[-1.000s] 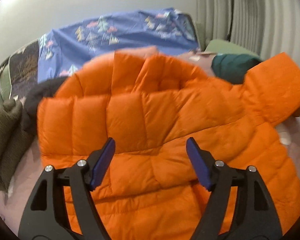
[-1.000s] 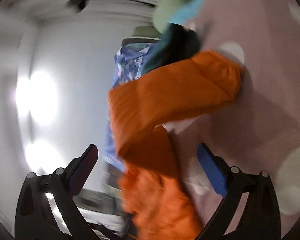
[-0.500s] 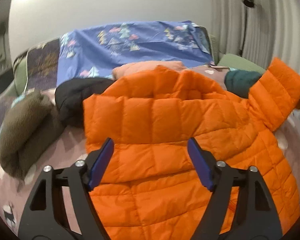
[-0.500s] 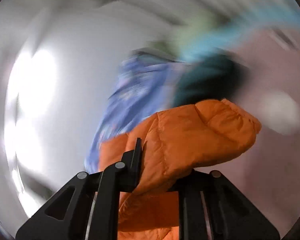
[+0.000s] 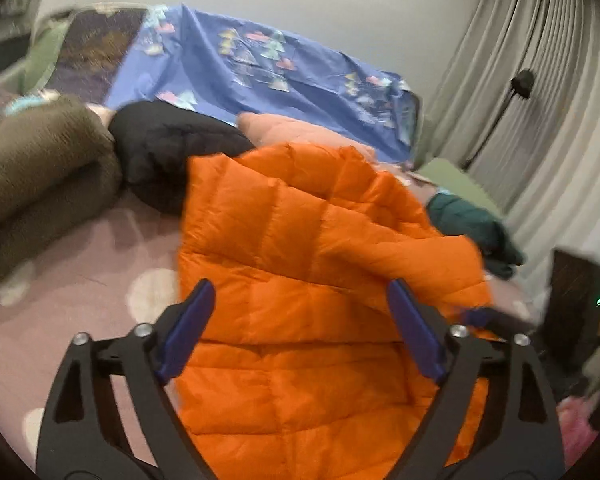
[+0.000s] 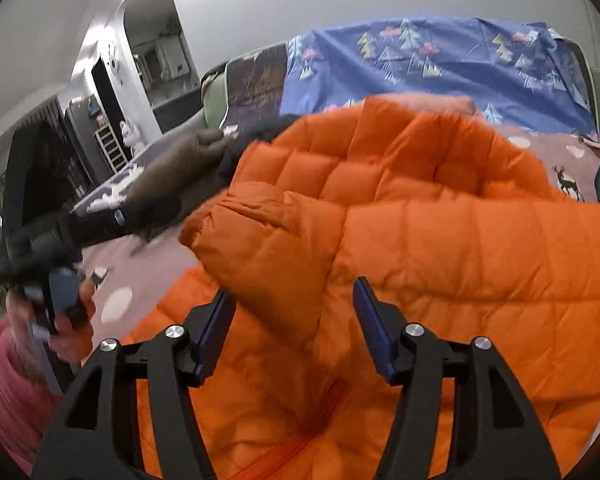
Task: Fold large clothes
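An orange quilted puffer jacket lies on a mauve patterned bed cover. It also fills the right wrist view, with its sleeve folded across the body. My left gripper is open and empty, hovering over the jacket's lower part. My right gripper is open, with the sleeve end lying loose just beyond its fingers. The right gripper's tip also shows at the jacket's right edge in the left wrist view.
A brown fleece garment, a black garment, a pink one and a dark green one lie around the jacket. A blue patterned sheet covers the headboard. Curtains hang at right.
My right gripper, shut on the sleeve half a second ago, has carried it over the jacket's body and opened. My left gripper has shifted left and stayed open.
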